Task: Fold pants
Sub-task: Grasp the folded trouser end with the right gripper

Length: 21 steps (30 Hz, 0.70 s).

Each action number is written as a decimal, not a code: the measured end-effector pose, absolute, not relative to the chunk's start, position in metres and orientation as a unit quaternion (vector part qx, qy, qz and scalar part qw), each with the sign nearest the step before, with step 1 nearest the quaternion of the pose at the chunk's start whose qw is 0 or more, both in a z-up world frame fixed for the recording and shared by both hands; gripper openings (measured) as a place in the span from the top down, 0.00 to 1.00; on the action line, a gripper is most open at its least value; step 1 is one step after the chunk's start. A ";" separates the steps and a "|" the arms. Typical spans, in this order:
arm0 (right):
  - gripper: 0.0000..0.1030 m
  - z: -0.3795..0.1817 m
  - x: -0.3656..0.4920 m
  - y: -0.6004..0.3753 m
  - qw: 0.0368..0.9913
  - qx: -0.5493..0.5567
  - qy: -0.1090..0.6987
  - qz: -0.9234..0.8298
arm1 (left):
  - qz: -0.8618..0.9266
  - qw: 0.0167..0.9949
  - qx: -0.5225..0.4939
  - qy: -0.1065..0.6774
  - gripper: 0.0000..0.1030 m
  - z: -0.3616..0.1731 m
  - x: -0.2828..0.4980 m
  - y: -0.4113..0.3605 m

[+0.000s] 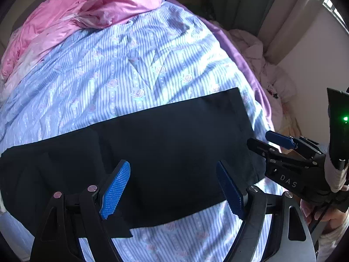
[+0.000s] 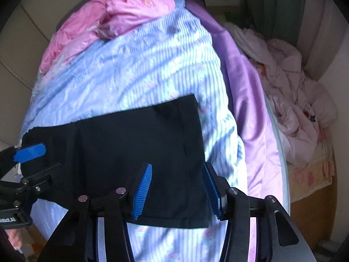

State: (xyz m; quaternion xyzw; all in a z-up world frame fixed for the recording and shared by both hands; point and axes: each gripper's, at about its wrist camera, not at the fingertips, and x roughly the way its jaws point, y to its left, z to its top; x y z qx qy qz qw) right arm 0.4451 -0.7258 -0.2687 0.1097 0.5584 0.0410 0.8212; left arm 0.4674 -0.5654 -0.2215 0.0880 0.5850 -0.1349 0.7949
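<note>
The black pants [image 1: 152, 152] lie spread flat in a long band across the near part of the blue striped floral bedsheet [image 1: 109, 76], which serves as the landmark here. Above the pants' middle, the left gripper [image 1: 174, 187] hangs with its blue ribbed pads well apart and nothing between them, so it is released. The right gripper [image 2: 177, 190] sits over the pants' right end, near the sheet's right edge, its pads [image 2: 142, 187] standing apart on either side of the dark cloth without pinching it. At the sheet's far end lies a crumpled pink quilt [image 1: 87, 11]. Along the sheet's right side runs a lilac satin cover [image 2: 244, 83], and beyond that a heap of pale pink bedding [image 2: 290, 100].
</note>
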 end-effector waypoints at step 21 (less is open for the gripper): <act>0.92 -0.301 0.448 -0.738 0.807 0.159 0.569 0.021 | -0.138 0.790 0.074 0.592 0.22 -0.227 0.469 -0.562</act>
